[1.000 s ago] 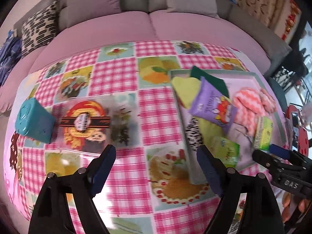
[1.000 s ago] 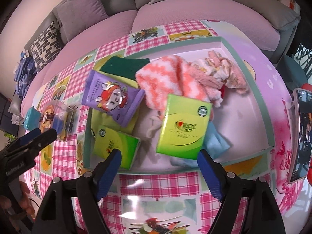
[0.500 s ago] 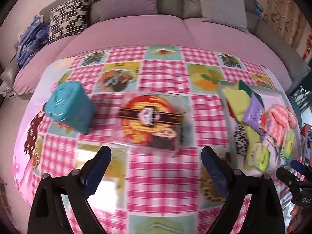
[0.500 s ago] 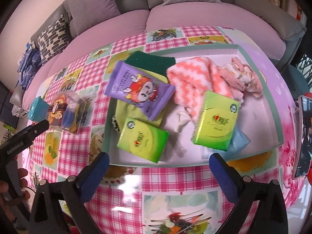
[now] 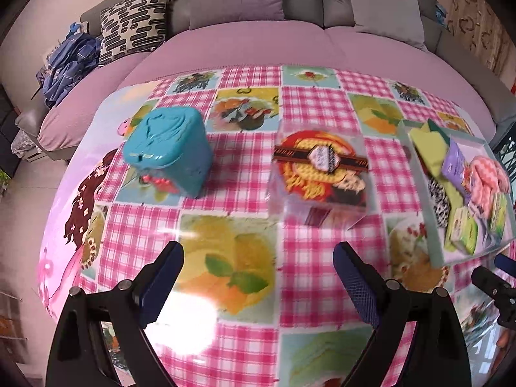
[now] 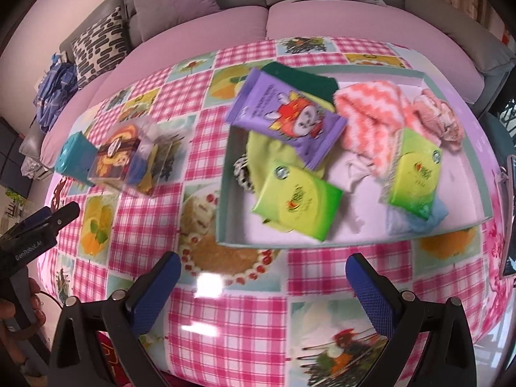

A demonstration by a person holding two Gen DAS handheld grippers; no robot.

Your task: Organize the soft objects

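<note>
**Tray full, tools empty**

Your left tool (image 5: 258,271) and right tool (image 6: 262,277) gaped wide, holding nothing. The tray (image 6: 225,222) on the tabletop (image 5: 245,338) held a purple pack (image 6: 287,119), two green packs (image 6: 298,204), and pink cloth (image 6: 371,119). The clear box (image 5: 319,180) and teal tin (image 5: 171,151) stood apart.

- Left tongs (image 5: 258,277) have swung leftward: the teal square tin (image 5: 169,150) and clear plastic box (image 5: 319,177) now lie ahead.
- Right tongs (image 6: 262,277) have drawn back from the shallow teal-rimmed tray (image 6: 225,193).

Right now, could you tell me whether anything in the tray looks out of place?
The purple packet sticks out over the tray's far left rim instead of lying inside, and the soft things are heaped unevenly.
</note>
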